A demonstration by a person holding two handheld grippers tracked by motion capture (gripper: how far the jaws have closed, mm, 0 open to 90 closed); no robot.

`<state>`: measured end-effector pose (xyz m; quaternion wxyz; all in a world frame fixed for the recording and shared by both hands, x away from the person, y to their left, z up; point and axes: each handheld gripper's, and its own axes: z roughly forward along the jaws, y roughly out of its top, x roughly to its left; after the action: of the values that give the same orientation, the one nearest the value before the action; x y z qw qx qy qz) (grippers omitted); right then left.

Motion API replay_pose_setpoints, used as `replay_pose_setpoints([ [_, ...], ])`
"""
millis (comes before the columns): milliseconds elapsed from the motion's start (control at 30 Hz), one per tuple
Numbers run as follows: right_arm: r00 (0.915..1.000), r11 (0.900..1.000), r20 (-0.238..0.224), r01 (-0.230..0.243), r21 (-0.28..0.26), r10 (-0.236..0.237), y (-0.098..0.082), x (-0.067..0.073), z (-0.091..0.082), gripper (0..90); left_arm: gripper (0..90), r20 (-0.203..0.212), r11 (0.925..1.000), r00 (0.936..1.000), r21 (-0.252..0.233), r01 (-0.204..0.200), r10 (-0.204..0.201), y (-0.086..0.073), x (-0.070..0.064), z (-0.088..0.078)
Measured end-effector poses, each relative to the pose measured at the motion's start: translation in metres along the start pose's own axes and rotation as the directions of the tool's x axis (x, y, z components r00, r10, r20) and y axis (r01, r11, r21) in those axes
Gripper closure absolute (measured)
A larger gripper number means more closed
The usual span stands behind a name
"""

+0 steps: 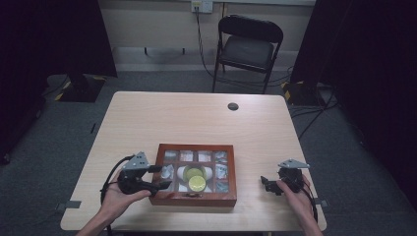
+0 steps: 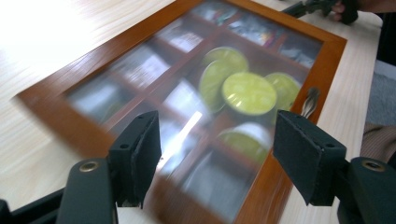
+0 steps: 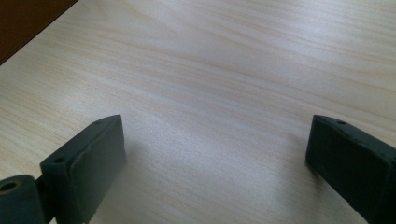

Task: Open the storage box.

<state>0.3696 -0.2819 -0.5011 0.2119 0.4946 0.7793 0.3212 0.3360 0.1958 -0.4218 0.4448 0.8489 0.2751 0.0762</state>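
wooden box with a glass lid, left gripper hovering at its edge

wooden and reddish-brown, the compartment box (image 1: pixel 194 174) is sitting near the front edge of the pale table (image 1: pixel 196 118), right between the person's two hands. its glass lid appears to be lying shut, since the left gripper view is catching reflections across the panes. through the glass i am seeing a grid of small cells holding pale packets, and yellow-green round capsules (image 2: pixel 248 92) gathered in the middle cells. a small metal clasp (image 2: pixel 309 101) is showing on the front rail, which i take to be the place where the lid gets lifted.

the left gripper (image 1: pixel 158 176) is hanging just over the box's left side, angled across the lid. its jaws are standing apart with nothing between them; the pads are pressing on nothing. from the way it is aimed, i judge it is lining up on the frame or the clasp, either to steady the box or to raise the lid.

the right gripper (image 1: pixel 269 184) is resting low on the bare table, well apart from the box's right side, with the right hand (image 1: pixel 291 191) around it. its jaws are also spread wide, with only wood grain between them. it seems to be parked there to keep out of the way until a second grip is needed.

a folding chair (image 1: pixel 248 46) is standing beyond the far edge.
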Motion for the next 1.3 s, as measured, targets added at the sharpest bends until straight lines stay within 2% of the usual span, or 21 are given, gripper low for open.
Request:
replay_pose_setpoints([
  [33, 1.0, 1.0, 0.001, 0.0, 0.0, 0.0, 0.0, 0.0, 0.0, 4.1, 32.6, 0.025, 0.9999, 0.9996, -0.001, -0.015, 0.015, 0.009, -0.005, 0.007],
  [67, 1.0, 1.0, 0.001, 0.0, 0.0, 0.0, 0.0, 0.0, 0.0, 4.1, 33.6, 0.025, 0.9999, 0.9996, -0.001, -0.015, 0.015, 0.009, -0.005, 0.007],
  [133, 1.0, 1.0, 0.001, 0.0, 0.0, 0.0, 0.0, 0.0, 0.0, 4.0, 34.3, 0.067, 0.9999, 0.9977, 0.005, -0.015, 0.015, 0.021, -0.01, 0.015],
  [167, 1.0, 1.0, 0.001, -0.001, 0.0, 0.001, 0.0, 0.0, 0.0, 4.0, 35.3, 0.074, 0.9999, 0.9972, 0.003, -0.01, 0.01, 0.025, -0.011, 0.017],
  [267, 1.0, 1.0, -0.001, 0.001, 0.0, -0.001, 0.0, 0.0, 0.0, 4.1, 35.9, 0.092, 0.9991, 0.995, 0.01, -0.04, 0.039, 0.038, -0.017, 0.025],
  [300, 1.0, 1.0, -0.002, 0.002, 0.0, -0.002, 0.0, 0.0, 0.0, 4.1, 36.3, 0.102, 0.9992, 0.9941, 0.013, -0.038, 0.036, 0.043, -0.019, 0.029],
  [433, 1.0, 1.0, -0.002, 0.002, 0.0, -0.002, 0.0, 0.0, 0.0, 4.0, 36.5, 0.135, 0.9984, 0.9897, 0.022, -0.052, 0.048, 0.05, -0.023, 0.038],
  [500, 1.0, 1.0, -0.002, 0.002, 0.0, -0.002, 0.0, 0.0, 0.0, 4.1, 40.8, 0.155, 0.9955, 0.9852, 0.049, -0.081, 0.072, 0.05, -0.028, 0.044],
  [533, 1.0, 1.0, -0.002, 0.002, 0.0, -0.002, 0.0, 0.0, 0.0, 4.1, 41.9, 0.155, 0.9955, 0.9852, 0.049, -0.081, 0.072, 0.05, -0.028, 0.044],
  [600, 1.0, 1.0, -0.003, 0.002, 0.0, -0.002, 0.0, 0.0, 0.0, 4.1, 42.1, 0.185, 0.9936, 0.9791, 0.057, -0.098, 0.086, 0.047, -0.033, 0.047],
  [667, 1.0, 1.0, -0.002, 0.002, 0.0, -0.002, 0.0, 0.0, 0.0, 4.0, 42.8, 0.194, 0.9906, 0.976, 0.075, -0.115, 0.099, 0.045, -0.036, 0.049],
  [733, 1.0, 1.0, -0.002, 0.002, 0.0, -0.002, 0.0, 0.0, 0.0, 4.0, 45.2, 0.205, 0.9898, 0.9727, 0.068, -0.125, 0.109, 0.043, -0.038, 0.05],
  [800, 1.0, 1.0, -0.001, 0.001, 0.001, -0.001, 0.0, 0.001, 0.0, 4.1, 48.3, 0.206, 0.9893, 0.9721, 0.068, -0.129, 0.113, 0.04, -0.04, 0.05],
  [833, 1.0, 1.0, 0.0, 0.001, 0.0, -0.001, 0.0, 0.001, 0.0, 4.1, 52.0, 0.195, 0.9878, 0.9738, 0.079, -0.135, 0.117, 0.038, -0.04, 0.051],
  [900, 1.0, 1.0, 0.001, 0.001, 0.0, -0.001, 0.0, 0.001, 0.0, 4.1, 55.6, 0.194, 0.9886, 0.9757, 0.09, -0.121, 0.101, 0.033, -0.04, 0.053],
  [967, 1.0, 1.0, 0.001, -0.001, 0.001, 0.001, 0.0, 0.001, 0.0, 4.1, 59.9, 0.209, 0.9897, 0.9734, 0.087, -0.114, 0.094, 0.031, -0.041, 0.052],
  [1000, 1.0, 1.0, 0.0, 0.001, 0.001, -0.001, 0.0, 0.001, 0.0, 4.1, 59.9, 0.208, 0.9867, 0.9727, 0.102, -0.127, 0.103, 0.03, -0.043, 0.052],
  [1100, 1.0, 1.0, -0.003, 0.002, 0.003, -0.002, 0.0, 0.002, -0.001, 4.1, 67.2, 0.233, 0.9821, 0.9641, 0.107, -0.155, 0.127, 0.028, -0.044, 0.053],
  [1200, 1.0, 1.0, -0.003, 0.002, 0.003, -0.002, 0.0, 0.002, -0.001, 4.1, 71.6, 0.241, 0.9799, 0.9614, 0.114, -0.164, 0.133, 0.027, -0.044, 0.057],
  [1267, 1.0, 1.0, -0.003, 0.002, 0.003, -0.002, 0.0, 0.002, -0.001, 4.1, 73.5, 0.217, 0.9756, 0.9644, 0.124, -0.181, 0.151, 0.027, -0.044, 0.057],
  [1300, 1.0, 1.0, -0.003, 0.003, 0.003, -0.003, 0.0, 0.002, -0.001, 4.1, 74.4, 0.221, 0.9739, 0.963, 0.13, -0.186, 0.155, 0.026, -0.044, 0.057],
])
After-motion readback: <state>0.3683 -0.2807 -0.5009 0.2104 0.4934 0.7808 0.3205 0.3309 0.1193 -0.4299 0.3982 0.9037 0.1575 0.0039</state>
